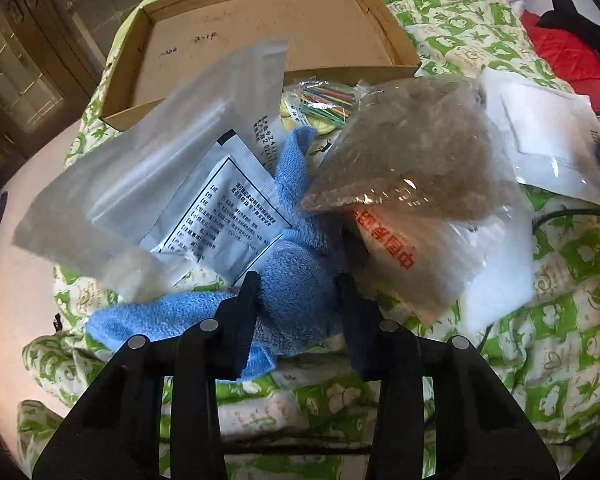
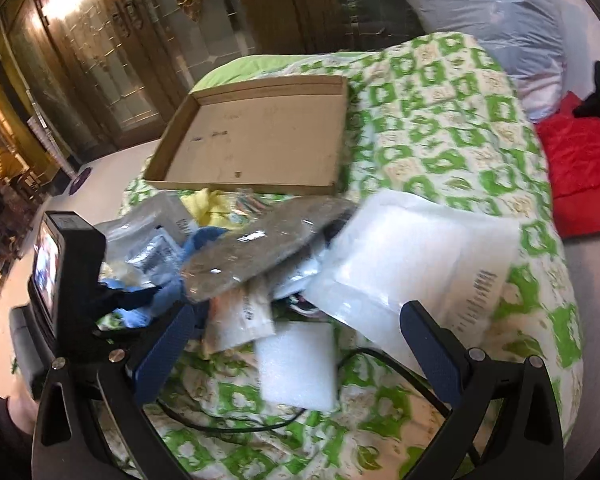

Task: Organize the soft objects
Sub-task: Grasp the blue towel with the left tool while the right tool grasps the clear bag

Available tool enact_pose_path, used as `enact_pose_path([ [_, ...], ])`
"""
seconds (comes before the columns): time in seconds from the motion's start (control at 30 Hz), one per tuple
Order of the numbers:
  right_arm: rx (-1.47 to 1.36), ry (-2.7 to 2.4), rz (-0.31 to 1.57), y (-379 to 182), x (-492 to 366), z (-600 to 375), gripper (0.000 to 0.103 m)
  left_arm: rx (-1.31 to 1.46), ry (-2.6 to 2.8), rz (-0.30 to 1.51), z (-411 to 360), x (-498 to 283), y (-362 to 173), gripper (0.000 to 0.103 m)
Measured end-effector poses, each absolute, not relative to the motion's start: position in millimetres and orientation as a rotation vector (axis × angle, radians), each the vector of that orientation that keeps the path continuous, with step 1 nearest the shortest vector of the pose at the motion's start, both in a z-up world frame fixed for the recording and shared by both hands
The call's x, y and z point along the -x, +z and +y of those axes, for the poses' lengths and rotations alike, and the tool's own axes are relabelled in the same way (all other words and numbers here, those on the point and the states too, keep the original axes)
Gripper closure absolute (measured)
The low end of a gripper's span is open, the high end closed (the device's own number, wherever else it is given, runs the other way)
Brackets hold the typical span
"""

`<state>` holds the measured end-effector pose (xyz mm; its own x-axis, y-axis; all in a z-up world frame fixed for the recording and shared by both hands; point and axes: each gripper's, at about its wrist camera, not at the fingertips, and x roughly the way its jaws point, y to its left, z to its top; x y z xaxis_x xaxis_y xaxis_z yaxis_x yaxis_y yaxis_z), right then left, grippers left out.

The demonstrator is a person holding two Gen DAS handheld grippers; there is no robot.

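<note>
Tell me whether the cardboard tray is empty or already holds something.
Empty: the cardboard tray shows only bare brown floor; the packets and blue towel lie outside it.

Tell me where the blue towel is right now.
In the left wrist view the blue towel lies low at centre, pinched in the left hand-held gripper, between the printed white packet and the brown-filled bag.

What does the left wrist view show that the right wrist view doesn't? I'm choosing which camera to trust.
Left only: the left gripper shut on the blue towel, and a printed sachet.
Right only: the right gripper open over a white foam pad, and a grey pillow.
Both: the cardboard tray, the green-patterned bedcover, the red cloth.
</note>
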<state>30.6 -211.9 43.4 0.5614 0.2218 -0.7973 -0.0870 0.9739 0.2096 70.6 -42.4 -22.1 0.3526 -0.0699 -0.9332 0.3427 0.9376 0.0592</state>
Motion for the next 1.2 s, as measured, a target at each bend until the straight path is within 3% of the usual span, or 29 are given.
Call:
enact_pose_path([
  [0.27, -0.276, 0.252, 1.143, 31, -77, -196, 0.014, -0.259, -0.259, 1.166, -22, -55, 7, 0.065],
  [0.4, -0.222, 0.17, 1.178, 21, -89, -187, 0.015, -0.266, -0.253, 1.171, -21, -59, 1, 0.065],
  [0.47, -0.228, 0.154, 1.23, 10, -94, -185, 0.024, -0.259, -0.253, 1.168, -22, -61, 0, 0.065],
  [0.7, -0.299, 0.122, 1.298, 0, -116, -182, 0.029, -0.197, -0.279, 1.168, -13, -70, -8, 0.065],
  [0.73, -0.287, 0.11, 1.297, -2, -118, -179, 0.032, -0.196, -0.279, 1.17, -13, -70, -9, 0.065],
  [0.8, -0.289, 0.105, 1.318, -11, -123, -177, 0.049, -0.202, -0.278, 1.169, -13, -70, -12, 0.065],
  [0.87, -0.3, 0.106, 1.361, -22, -125, -173, 0.074, -0.212, -0.278, 1.156, -14, -68, -13, 0.065],
  [1.07, -0.156, 0.091, 1.315, -14, -117, -163, 0.094, -0.181, -0.299, 1.126, -9, -65, -9, 0.065],
  [1.2, -0.096, 0.11, 1.27, -1, -109, -162, 0.095, -0.151, -0.304, 1.099, -4, -62, -1, 0.065],
])
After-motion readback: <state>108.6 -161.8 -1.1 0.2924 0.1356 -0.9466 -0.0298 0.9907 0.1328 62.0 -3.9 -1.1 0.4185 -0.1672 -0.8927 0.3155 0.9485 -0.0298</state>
